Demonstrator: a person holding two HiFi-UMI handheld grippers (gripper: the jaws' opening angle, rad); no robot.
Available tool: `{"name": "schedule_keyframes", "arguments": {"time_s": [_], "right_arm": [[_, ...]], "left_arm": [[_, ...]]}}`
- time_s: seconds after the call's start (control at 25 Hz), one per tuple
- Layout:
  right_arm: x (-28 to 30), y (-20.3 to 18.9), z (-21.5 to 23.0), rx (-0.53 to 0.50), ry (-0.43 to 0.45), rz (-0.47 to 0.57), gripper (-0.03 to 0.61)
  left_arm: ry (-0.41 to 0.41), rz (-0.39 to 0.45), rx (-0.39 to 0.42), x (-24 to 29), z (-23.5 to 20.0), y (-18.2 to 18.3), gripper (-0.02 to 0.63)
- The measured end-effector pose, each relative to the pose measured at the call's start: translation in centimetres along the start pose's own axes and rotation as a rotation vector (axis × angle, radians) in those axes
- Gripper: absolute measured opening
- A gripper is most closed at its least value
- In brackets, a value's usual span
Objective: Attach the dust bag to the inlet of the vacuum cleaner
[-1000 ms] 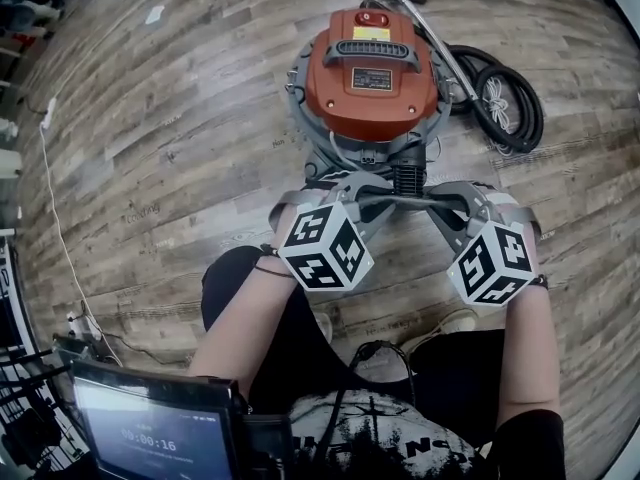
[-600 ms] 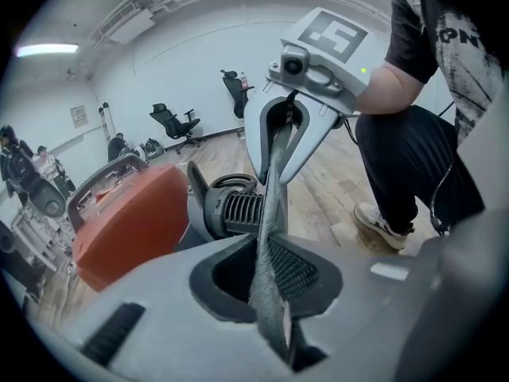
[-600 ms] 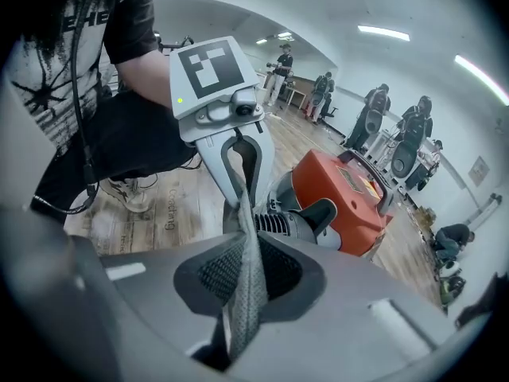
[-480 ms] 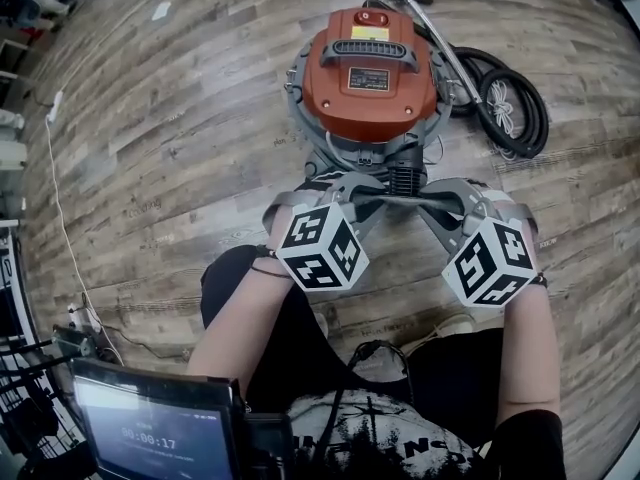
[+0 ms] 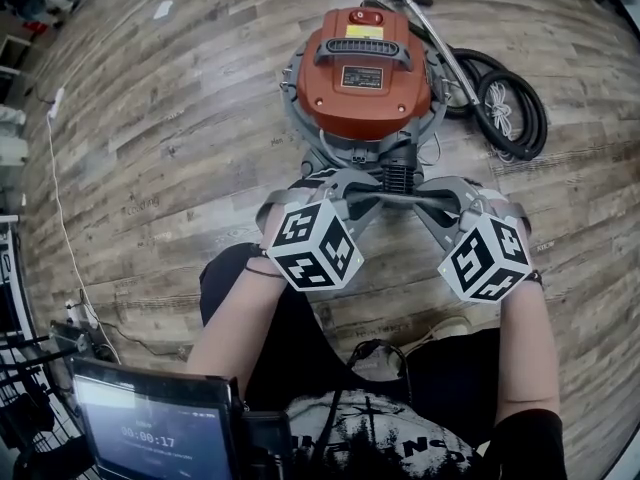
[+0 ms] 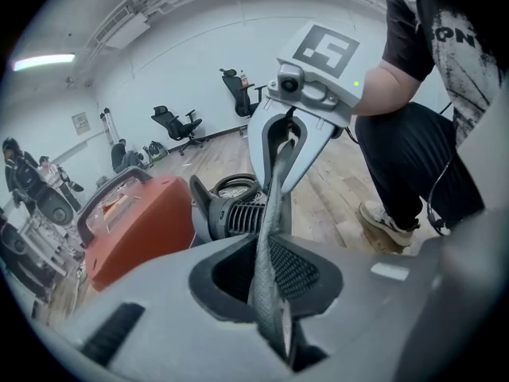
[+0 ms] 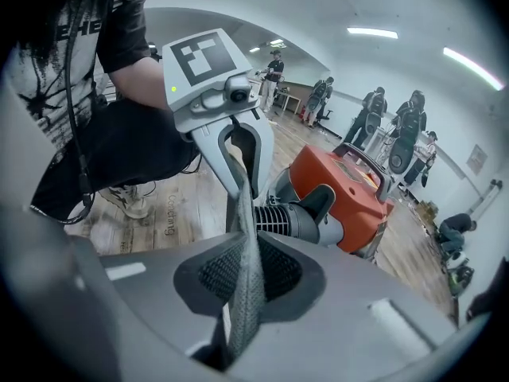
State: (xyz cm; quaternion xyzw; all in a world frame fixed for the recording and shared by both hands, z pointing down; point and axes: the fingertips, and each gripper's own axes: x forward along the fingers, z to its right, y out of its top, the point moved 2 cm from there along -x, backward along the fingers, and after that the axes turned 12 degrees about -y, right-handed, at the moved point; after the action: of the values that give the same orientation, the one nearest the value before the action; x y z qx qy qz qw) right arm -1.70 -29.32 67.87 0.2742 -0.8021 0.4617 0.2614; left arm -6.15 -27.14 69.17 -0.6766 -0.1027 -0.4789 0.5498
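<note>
The orange vacuum cleaner [image 5: 360, 68] stands on the wood floor, its black ribbed inlet [image 5: 397, 176] pointing toward me. A grey dust bag [image 5: 400, 201] is stretched as a taut strip just in front of the inlet. My left gripper [image 5: 352, 201] is shut on its left end and my right gripper [image 5: 446, 201] on its right end. In the left gripper view the bag fabric [image 6: 269, 237] runs from my jaws up to the right gripper [image 6: 278, 183], beside the inlet [image 6: 237, 213]. The right gripper view mirrors this: fabric [image 7: 246, 277], left gripper [image 7: 242, 201], inlet [image 7: 298, 223].
A coiled black hose [image 5: 510, 103] and a metal wand [image 5: 440, 43] lie right of the vacuum. A white cable [image 5: 55, 198] runs along the left floor. A tablet [image 5: 150, 428] sits at the lower left. My shoe [image 5: 450, 323] is below the grippers. People stand in the background.
Both grippers have tilted slightly while keeping their hold on the bag. They stay in front of the inlet.
</note>
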Motion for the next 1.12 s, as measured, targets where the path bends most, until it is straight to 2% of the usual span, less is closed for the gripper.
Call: {"name": "schedule_keyframes", "arguments": {"time_s": [0.2,0.4,0.52,0.64,0.84,1.0,1.12], "right_arm": [[0.3,-1.8,0.0,-0.028,-0.018,-0.067,0.037],[0.5,-2.6,0.3,0.017,-0.03,-0.078,0.038],[0.5,-2.1,0.5,-0.059,-0.07,-0.065,0.041],[0.7,-1.1,1.1,-0.078,-0.063,-0.034,0.043],[1.1,0.7,1.2,-0.128,-0.063,-0.015,0.05],[1.0,0.9,1.3,-0.085,-0.054,-0.004,0.051],[0.8,0.1,1.5,-0.027,-0.044,-0.013,0.047]], "left_arm": [[-0.013,-0.007,0.034,0.0,-0.2,1.7,0.047],[0.0,-0.008,0.042,0.5,-0.3,2.4,0.049],[-0.001,0.004,0.011,0.3,-0.5,2.1,0.051],[-0.001,0.029,-0.05,0.4,-1.1,1.0,0.048],[0.018,-0.023,-0.068,1.1,-0.9,-0.9,0.035],[0.023,-0.028,-0.05,1.0,-1.1,-0.9,0.035],[0.022,0.013,-0.055,0.4,-1.0,0.1,0.035]]}}
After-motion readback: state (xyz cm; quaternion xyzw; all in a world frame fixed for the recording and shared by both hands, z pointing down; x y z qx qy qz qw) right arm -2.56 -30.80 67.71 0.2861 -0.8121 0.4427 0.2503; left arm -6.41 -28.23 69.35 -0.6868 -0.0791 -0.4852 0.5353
